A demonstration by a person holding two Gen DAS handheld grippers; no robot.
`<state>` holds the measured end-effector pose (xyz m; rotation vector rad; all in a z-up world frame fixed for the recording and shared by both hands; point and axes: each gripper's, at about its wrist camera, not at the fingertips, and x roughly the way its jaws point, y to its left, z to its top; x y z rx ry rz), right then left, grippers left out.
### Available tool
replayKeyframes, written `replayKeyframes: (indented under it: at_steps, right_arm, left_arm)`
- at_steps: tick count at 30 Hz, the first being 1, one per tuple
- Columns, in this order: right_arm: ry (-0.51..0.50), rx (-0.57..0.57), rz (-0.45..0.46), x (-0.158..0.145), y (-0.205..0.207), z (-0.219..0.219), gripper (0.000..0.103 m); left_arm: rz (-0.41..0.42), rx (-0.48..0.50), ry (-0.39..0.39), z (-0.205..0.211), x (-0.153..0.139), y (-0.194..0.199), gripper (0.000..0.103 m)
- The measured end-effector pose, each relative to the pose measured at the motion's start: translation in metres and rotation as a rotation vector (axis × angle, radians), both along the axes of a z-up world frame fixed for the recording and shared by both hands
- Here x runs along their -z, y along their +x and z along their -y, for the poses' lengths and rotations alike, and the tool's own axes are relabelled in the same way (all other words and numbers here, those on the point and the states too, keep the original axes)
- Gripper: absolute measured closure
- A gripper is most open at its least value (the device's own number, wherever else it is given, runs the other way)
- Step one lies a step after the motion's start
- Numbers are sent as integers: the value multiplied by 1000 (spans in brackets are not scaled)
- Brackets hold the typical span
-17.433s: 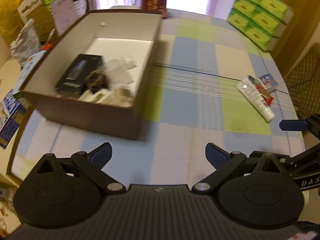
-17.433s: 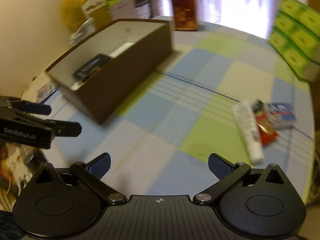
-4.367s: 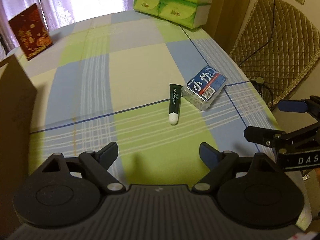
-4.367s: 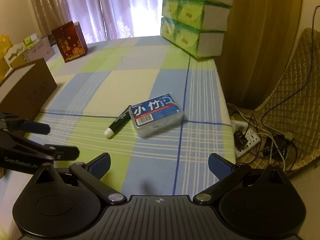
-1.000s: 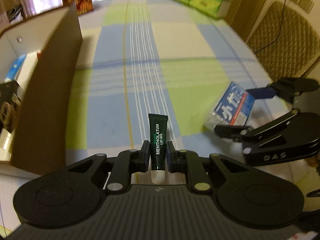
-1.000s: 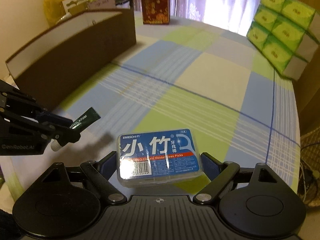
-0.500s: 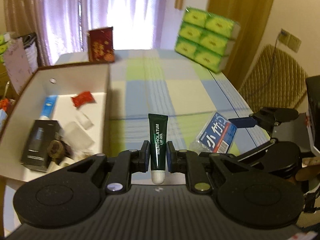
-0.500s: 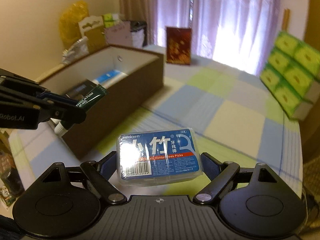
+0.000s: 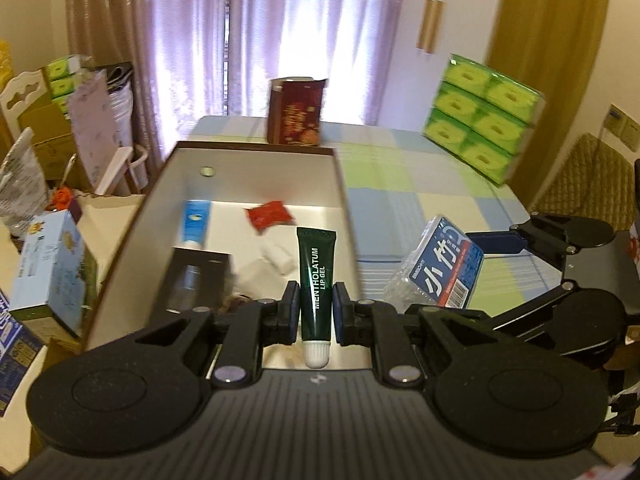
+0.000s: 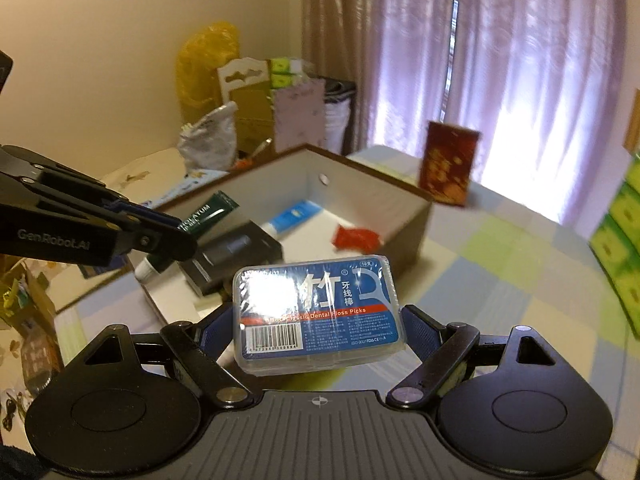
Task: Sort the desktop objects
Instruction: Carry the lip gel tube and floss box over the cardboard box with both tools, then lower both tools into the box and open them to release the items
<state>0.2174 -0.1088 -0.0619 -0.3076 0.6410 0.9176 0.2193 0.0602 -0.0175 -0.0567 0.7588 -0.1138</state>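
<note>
Left tool (image 9: 316,312) clamped on lip-gel tube (image 9: 316,276), right tool (image 10: 318,330) on floss-pick case (image 10: 316,312) — over half-filled box (image 9: 340,184).

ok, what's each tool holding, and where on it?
Left tool: lip gel tube, pinched low on its body, just above the cap. Right tool: floss pick box, clamped across its short ends.

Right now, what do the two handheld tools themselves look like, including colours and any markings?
Both are matte black plastic with two round discs and ribbed bodies, silver pivot screws and dark blue finger pads. The left tool shows white "GenRobot.AI" lettering on its side in the right wrist view. The right tool has a small crosshair mark at its centre. No sleeves or cables show.
</note>
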Motion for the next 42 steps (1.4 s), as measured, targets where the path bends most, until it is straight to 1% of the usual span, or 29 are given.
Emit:
replayKeyframes:
  at_steps: [3, 8, 11, 15, 18, 25, 29, 31, 37, 42]
  right_arm:
    - [0, -6, 0, 2, 7, -27, 18]
    - [-10, 26, -25, 9, 27, -70, 18]
    - [-29, 45, -32, 16, 41, -85, 18]
    - [-42, 64, -74, 30, 65, -104, 18]
    - [-67, 85, -69, 39, 84, -118, 18]
    - [-93, 133, -63, 46, 125, -144, 18]
    - [-121, 154, -75, 54, 144, -157, 18]
    - [-134, 163, -82, 59, 152, -161, 18]
    - [-159, 197, -104, 71, 170, -165, 18]
    - [-163, 211, -113, 75, 176, -163, 18]
  left_arm:
    - [-2, -16, 6, -20, 0, 10, 90]
    - [-18, -31, 19, -51, 8, 38, 90]
    - [-32, -22, 19, -65, 17, 57, 90]
    - [-78, -9, 14, -81, 32, 89, 90]
    - [-93, 1, 13, -90, 39, 113, 90]
    - [-123, 26, 9, -101, 54, 169, 90]
    - [-159, 38, -13, -105, 68, 199, 90]
    - [-174, 45, -5, -105, 74, 212, 90]
    - [-206, 62, 22, -101, 92, 237, 90]
    - [-221, 67, 22, -102, 101, 247, 90]
